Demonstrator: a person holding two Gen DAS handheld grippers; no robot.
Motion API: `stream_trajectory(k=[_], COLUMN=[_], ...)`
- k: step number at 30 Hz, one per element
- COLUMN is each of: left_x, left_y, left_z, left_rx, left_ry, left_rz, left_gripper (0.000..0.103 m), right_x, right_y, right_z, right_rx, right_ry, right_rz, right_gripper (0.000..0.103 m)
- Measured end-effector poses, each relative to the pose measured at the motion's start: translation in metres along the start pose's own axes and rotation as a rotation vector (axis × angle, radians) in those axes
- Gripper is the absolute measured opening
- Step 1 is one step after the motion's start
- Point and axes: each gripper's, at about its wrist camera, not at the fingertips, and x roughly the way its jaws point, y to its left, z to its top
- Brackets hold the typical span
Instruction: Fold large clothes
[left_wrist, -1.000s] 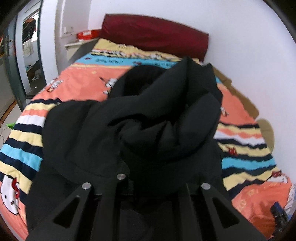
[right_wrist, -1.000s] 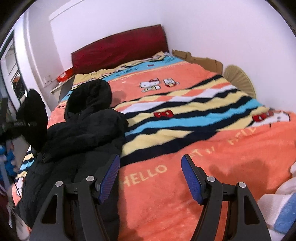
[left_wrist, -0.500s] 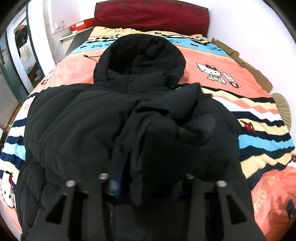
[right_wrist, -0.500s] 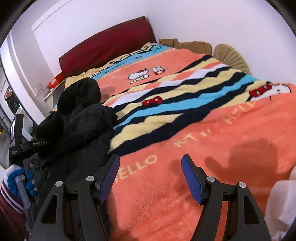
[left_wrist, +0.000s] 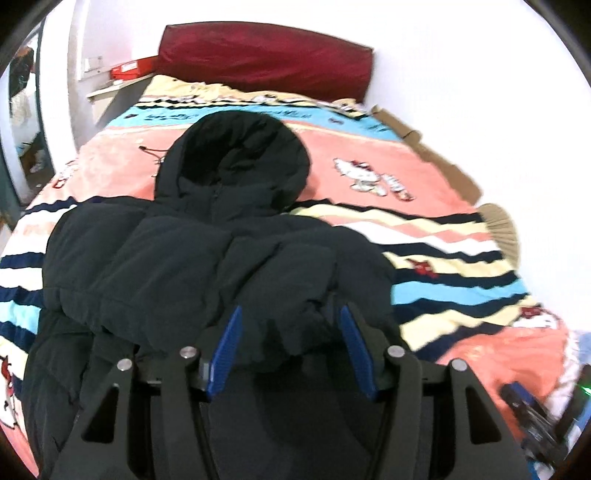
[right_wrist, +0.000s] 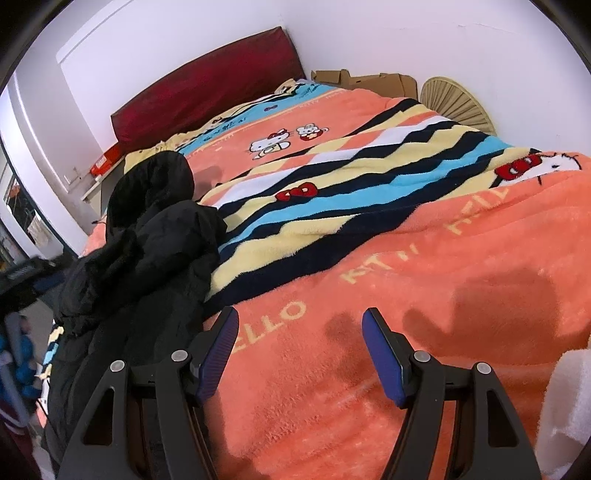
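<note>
A black hooded puffer jacket (left_wrist: 192, 258) lies on the bed's orange cartoon-print fleece blanket (right_wrist: 424, 295), hood toward the dark red headboard (left_wrist: 266, 62), a sleeve folded across its body. The left gripper (left_wrist: 290, 332) hangs over it, jaws opening, the sleeve's cuff loose between the blue pads (left_wrist: 227, 339). The right gripper (right_wrist: 299, 336) is spread and empty above bare blanket, beside the jacket.

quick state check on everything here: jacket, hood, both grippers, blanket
black jacket: lying on the bed, sleeve folded across the front
hood: flat, pointing toward the headboard
left gripper: jaws opening, folded fabric between them, not pinched
right gripper: open, empty, over the blanket
blanket: spread on the bed
</note>
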Motion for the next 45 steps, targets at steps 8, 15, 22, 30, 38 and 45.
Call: stream_trajectory(k=[8, 15, 22, 30, 38, 45], left_x=[-0.035, -0.04, -0.032, 0.025, 0.072, 0.043], left_y=[0.071, 0.17, 0.232, 0.25, 0.249, 0.267], left_z=[0.0, 0.008, 0.023, 0.041, 0.002, -0.017], left_rx=[0.027, -0.038, -0.03, -0.051, -0.016, -0.006], left_ry=[-0.025, -0.043, -0.064, -0.012, 0.063, 0.121], left_rz=[0.046, 0.174, 0.26, 0.213, 0.164, 0.208], left_gripper=[0.053, 0.053, 0.053, 0.053, 0.057, 0.057], right_x=[-0.01, 0.013, 0.049, 0.118, 0.155, 0.157], right_y=[0.031, 0.119, 0.247, 0.347, 0.321, 0.259], right_z=[0.002, 0.011, 0.032, 0.025, 0.019, 0.033], right_rx=[-0.104, -0.235, -0.413, -0.503, -0.531, -0.452], right_ry=[-0.029, 0.011, 0.011, 0.09, 0.118, 0.144], right_rz=[-0.005, 0.066, 0.174, 0.231, 0.168, 0.078], right_gripper=[0.07, 0.07, 0.07, 0.07, 0.07, 0.076])
